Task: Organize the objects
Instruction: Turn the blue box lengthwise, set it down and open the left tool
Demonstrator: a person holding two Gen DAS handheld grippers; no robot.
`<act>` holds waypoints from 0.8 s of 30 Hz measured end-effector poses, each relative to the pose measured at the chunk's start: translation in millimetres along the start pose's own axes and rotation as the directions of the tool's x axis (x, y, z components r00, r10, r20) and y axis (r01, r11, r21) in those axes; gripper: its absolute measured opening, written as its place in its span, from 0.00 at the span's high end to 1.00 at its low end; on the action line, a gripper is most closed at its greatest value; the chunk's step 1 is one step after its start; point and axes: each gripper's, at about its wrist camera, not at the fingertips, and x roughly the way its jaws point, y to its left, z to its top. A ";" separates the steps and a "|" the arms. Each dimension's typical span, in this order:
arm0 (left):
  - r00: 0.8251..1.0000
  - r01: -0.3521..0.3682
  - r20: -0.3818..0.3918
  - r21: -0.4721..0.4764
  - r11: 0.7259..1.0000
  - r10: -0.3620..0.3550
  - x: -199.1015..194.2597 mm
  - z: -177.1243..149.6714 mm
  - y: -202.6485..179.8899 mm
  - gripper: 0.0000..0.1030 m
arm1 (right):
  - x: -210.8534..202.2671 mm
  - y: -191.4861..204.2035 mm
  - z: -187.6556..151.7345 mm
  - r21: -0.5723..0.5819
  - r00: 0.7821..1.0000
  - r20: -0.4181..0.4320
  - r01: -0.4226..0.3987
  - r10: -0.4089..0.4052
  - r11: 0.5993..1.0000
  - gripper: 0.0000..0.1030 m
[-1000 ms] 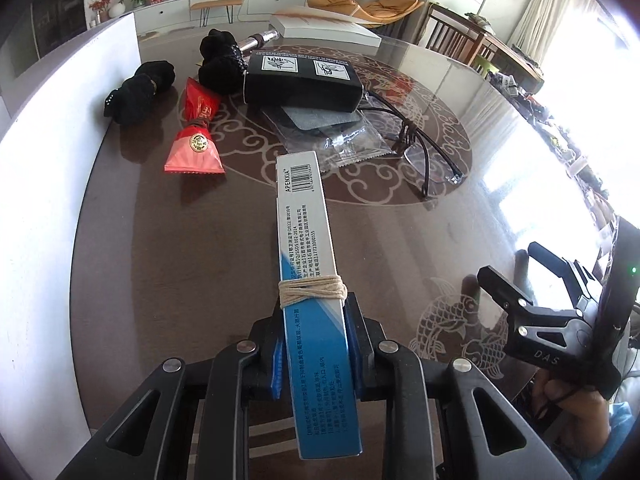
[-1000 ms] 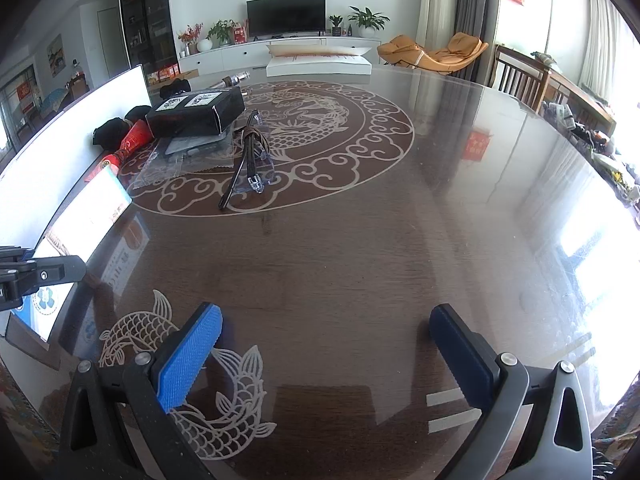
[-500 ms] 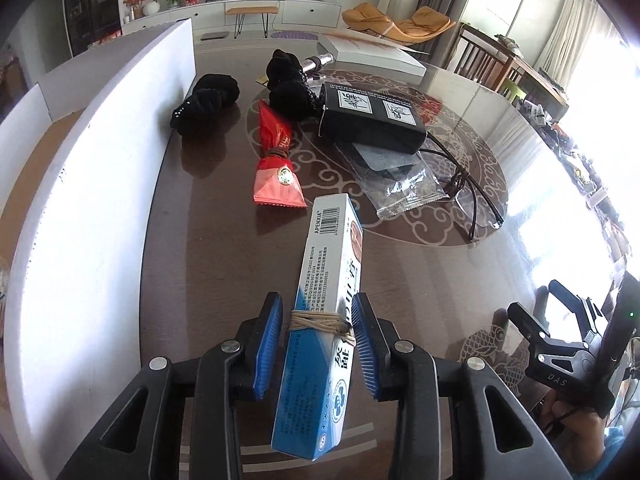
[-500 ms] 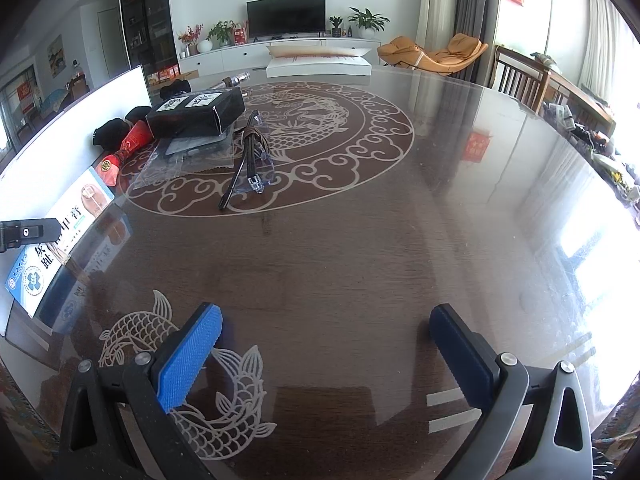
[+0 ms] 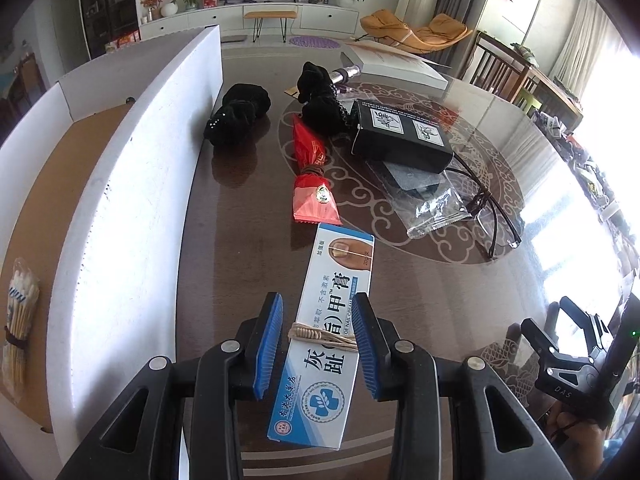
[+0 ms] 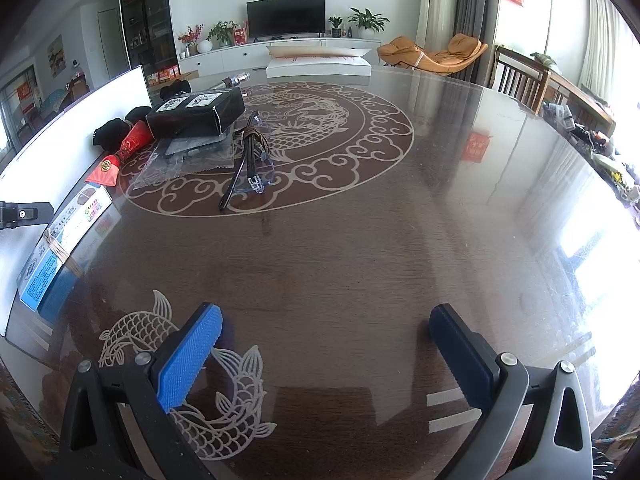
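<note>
Left wrist: cotton swabs [image 5: 18, 322] inside box [image 5: 120, 184].

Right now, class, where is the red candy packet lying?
In the left wrist view, the red candy packet lies on the table between the black glasses case and the white box wall.

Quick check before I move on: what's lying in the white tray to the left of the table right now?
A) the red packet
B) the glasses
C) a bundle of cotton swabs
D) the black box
C: the left wrist view shows a bundle of cotton swabs on the brown floor of the white tray, while the glasses, red packet and black box all lie on the table.
</note>
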 end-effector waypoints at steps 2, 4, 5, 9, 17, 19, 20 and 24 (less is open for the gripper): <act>1.000 0.021 0.000 0.015 1.000 -0.021 -2.5 -0.7 -2.3 0.56 | 0.0 0.0 -0.1 0.000 1.000 0.000 0.000 0.000 1.000 0.00; 1.000 0.025 0.007 0.032 0.999 -0.025 -5.3 -3.3 -5.9 0.35 | 0.0 0.0 -0.1 0.000 1.000 0.000 0.000 0.000 1.000 0.00; 0.999 0.025 0.019 0.041 0.999 -0.026 -8.1 -5.1 -7.6 0.30 | 0.2 0.1 0.2 0.000 1.000 -0.001 0.000 0.000 1.000 0.00; 0.999 0.040 0.013 0.094 0.995 -0.041 -9.5 -9.9 -19.0 0.30 | 0.0 0.0 0.3 0.001 1.000 -0.001 0.000 0.000 1.000 0.00; 0.997 -0.073 -0.013 0.201 0.977 0.078 17.8 -17.2 -35.3 0.23 | -0.5 -0.1 0.0 0.000 1.000 0.002 0.000 0.000 1.000 0.00; 0.996 -0.072 -0.037 0.190 0.979 0.080 26.1 -17.9 -32.2 0.23 | -0.4 -0.2 0.0 0.000 1.000 0.001 0.000 0.000 1.000 0.00; 0.996 -0.071 -0.049 0.180 0.981 0.081 30.1 -18.7 -29.9 0.23 | -0.4 -0.3 0.0 0.000 1.000 0.002 0.000 0.000 1.000 0.00; 0.995 -0.080 -0.053 0.145 0.986 0.088 39.1 -22.1 -22.0 0.18 | -0.2 -0.2 0.3 0.000 1.000 0.000 0.000 0.000 1.000 0.00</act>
